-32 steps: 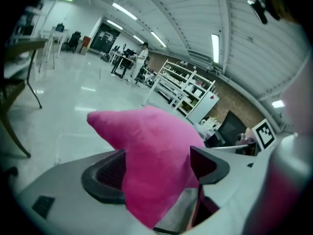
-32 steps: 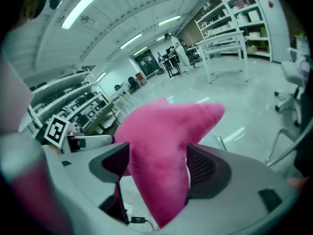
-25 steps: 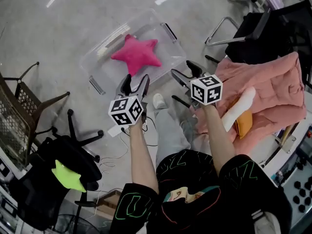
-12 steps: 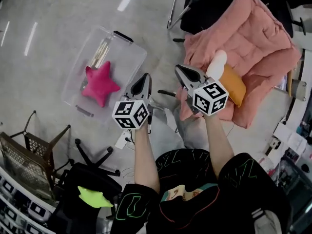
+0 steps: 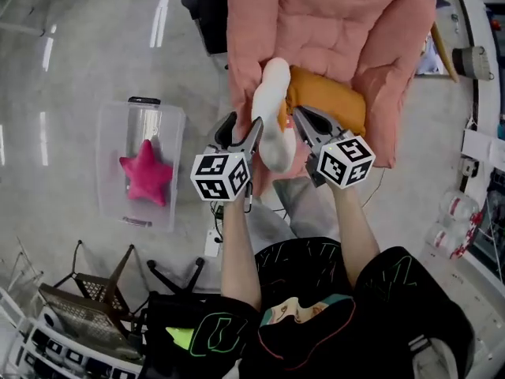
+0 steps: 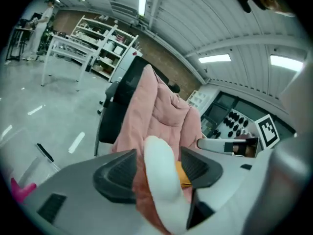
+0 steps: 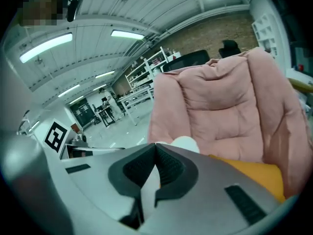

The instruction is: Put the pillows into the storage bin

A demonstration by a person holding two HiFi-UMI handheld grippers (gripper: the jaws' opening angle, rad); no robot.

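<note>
Only the head view shows the bin [image 5: 142, 129], left of the chair [image 5: 331, 22], holding one star pillow [image 5: 146, 174]. The left gripper [image 5: 243, 125] jaws are opening around one white pillow [image 5: 272, 117]; the right gripper [image 5: 302, 114] is closed and empty.

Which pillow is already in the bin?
The pink star pillow, lying inside the clear storage bin; the white pillow and orange pillow lie on the pink chair cushion.

Floor [image 5: 79, 54]: clear bin [image 5: 114, 133] at left, pink star [image 5: 146, 178] inside. Far: pink-covered chair [image 5: 339, 22] w/ white pillow [image 5: 272, 109] & orange pillow [image 5: 327, 105] on it.
</note>
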